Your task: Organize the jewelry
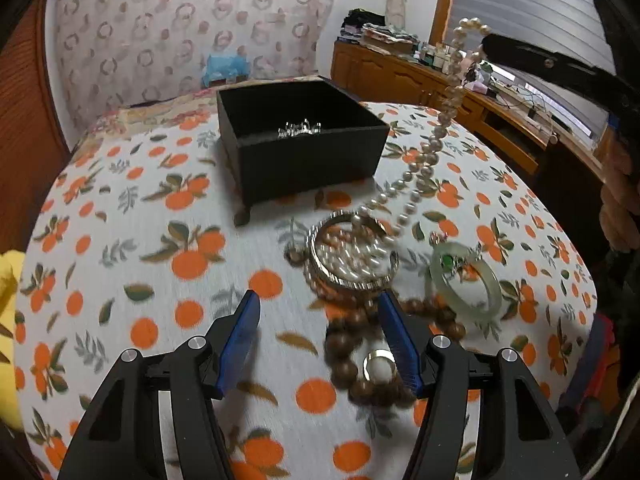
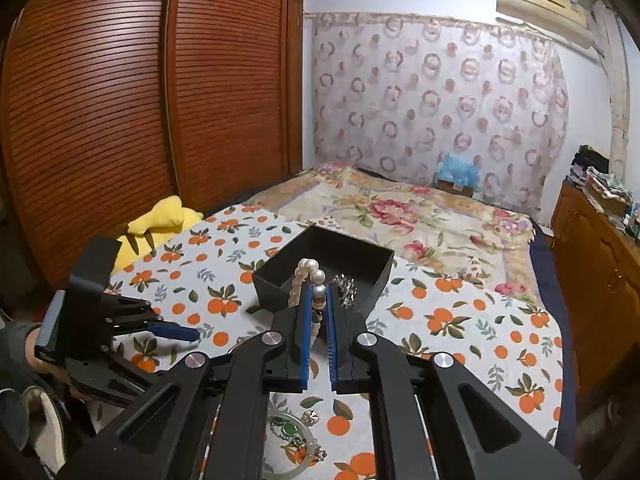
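Note:
My right gripper point(image 2: 319, 294) is shut on a pearl necklace point(image 2: 310, 280) and holds it up in front of the open black jewelry box point(image 2: 376, 280). In the left wrist view the pearl necklace point(image 1: 436, 140) hangs from the right gripper point(image 1: 486, 40) down into a silver bangle point(image 1: 352, 252) on the orange-print cloth. The black box point(image 1: 312, 160) holds a silver piece point(image 1: 300, 128). My left gripper point(image 1: 318, 312) is open and empty above the cloth, near brown wooden beads point(image 1: 360, 360), a ring point(image 1: 380, 362) and a jade bangle point(image 1: 468, 280).
The bed's orange-print cloth point(image 1: 120, 280) bears everything. A yellow plush point(image 2: 160, 220) lies at the left edge. A wooden wardrobe point(image 2: 120, 100) stands left, a wooden dresser point(image 1: 400, 76) right. My left gripper point(image 2: 176, 332) shows at lower left in the right wrist view.

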The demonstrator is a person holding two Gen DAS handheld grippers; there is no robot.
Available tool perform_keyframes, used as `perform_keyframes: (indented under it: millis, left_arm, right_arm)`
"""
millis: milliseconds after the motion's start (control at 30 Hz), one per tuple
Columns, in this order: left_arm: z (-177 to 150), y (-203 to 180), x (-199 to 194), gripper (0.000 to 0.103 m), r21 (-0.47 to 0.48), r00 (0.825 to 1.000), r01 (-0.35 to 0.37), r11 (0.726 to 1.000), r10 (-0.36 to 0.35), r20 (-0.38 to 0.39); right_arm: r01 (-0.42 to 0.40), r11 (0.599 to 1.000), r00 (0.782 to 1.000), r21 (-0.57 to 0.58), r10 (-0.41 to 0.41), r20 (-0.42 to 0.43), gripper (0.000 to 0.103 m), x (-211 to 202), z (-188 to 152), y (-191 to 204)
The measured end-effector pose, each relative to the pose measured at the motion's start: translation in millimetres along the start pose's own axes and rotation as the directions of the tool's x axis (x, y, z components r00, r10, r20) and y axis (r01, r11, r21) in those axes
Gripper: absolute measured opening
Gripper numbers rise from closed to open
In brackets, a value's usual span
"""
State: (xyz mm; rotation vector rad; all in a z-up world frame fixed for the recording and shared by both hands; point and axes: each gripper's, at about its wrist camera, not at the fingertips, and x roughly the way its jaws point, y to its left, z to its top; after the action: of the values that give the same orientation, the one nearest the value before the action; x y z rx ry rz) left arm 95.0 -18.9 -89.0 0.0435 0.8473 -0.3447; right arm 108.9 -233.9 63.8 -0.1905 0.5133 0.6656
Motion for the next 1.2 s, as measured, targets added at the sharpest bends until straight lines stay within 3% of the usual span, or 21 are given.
perform_keyframes:
  millis: [233, 567, 633, 667, 900, 1200]
  left_arm:
    - [17.6, -6.2, 9.6, 0.057, 0.023, 1.000, 0.002, 1.000, -0.003, 0.012]
    - [26.8, -1.5, 13.3, 0.029, 0.010, 1.000, 0.030, 1.000, -0.030, 0.010]
    - [29.2, -1.2, 17.7, 0.014, 0.009, 0.999, 0.035, 0.999, -0.035, -0.002]
    - [30.0, -2.0, 20.0, 0.012, 0.013, 0.999, 0.033, 0.999, -0.033, -0.008]
    - [33.1, -7.5, 31.8, 0.006, 0.047, 0.999, 0.003, 0.999, -0.001, -0.034]
    - [32.8, -9.7, 24.3, 0.002, 0.060, 1.000, -0.006, 0.998, 0.006, -0.004]
  right_arm:
    - [0.016, 1.000, 0.998, -0.002, -0.016, 0.060, 0.008, -17.9, 17.7, -2.6]
    - [0.070, 0.997, 0.989, 0.012, -0.071, 0.126, 0.008, -45.9, 31.9, -19.6]
    - [0.079, 0.997, 0.989, 0.013, -0.080, 0.123, 0.008, -46.2, 31.1, -22.3]
    - [0.083, 0.996, 0.989, 0.016, -0.084, 0.120, 0.008, -46.0, 30.0, -23.9]
    - [0.087, 0.996, 0.991, 0.027, -0.090, 0.097, 0.008, -39.5, 22.0, -29.0]
    - [0.084, 0.996, 0.992, 0.029, -0.086, 0.088, 0.008, -34.7, 21.3, -24.2]
